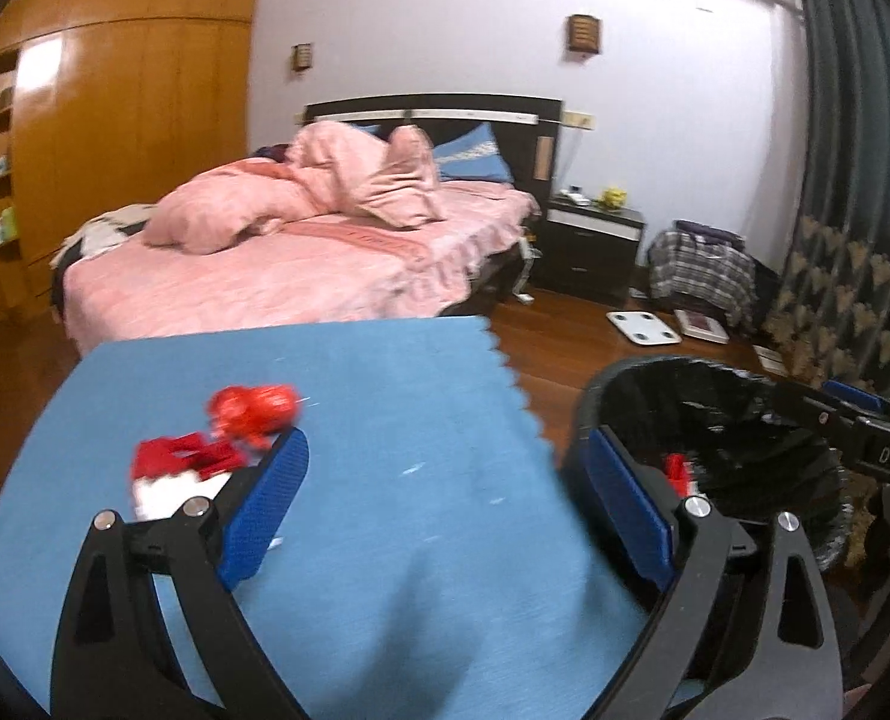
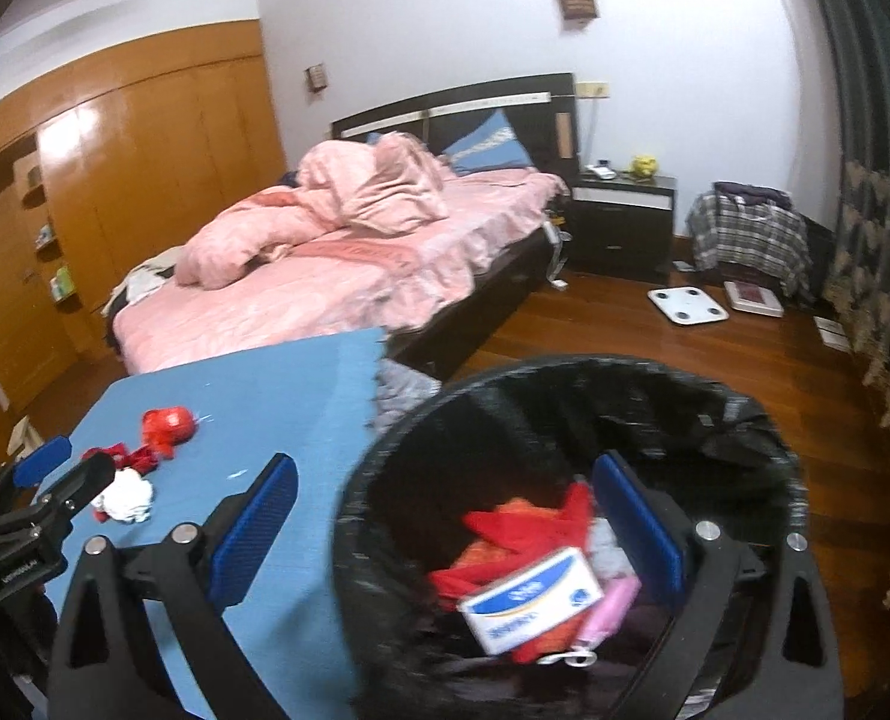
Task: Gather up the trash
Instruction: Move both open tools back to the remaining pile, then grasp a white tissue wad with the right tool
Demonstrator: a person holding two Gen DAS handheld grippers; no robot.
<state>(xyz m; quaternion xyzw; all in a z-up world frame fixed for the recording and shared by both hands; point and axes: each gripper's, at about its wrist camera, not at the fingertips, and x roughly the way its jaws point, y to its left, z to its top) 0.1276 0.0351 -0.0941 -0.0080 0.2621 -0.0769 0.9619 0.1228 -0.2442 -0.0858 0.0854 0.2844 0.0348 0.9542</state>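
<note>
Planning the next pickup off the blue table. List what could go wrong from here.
1. The red wrappers and white crumpled paper lie bunched together; one grab may leave pieces behind.
2. The bin sits past the table edge; a loose piece could fall outside it.
3. The left gripper and right gripper could collide.

The right gripper (image 2: pixel 445 534) gapes empty over the black-lined bin (image 2: pixel 565 384). Between its fingers lie red wrappers (image 2: pixel 505 525), a white-and-blue box (image 2: pixel 532 600), possibly a pink tube (image 2: pixel 610 606). Left: crumpled trash (image 2: pixel 144 462).
</note>
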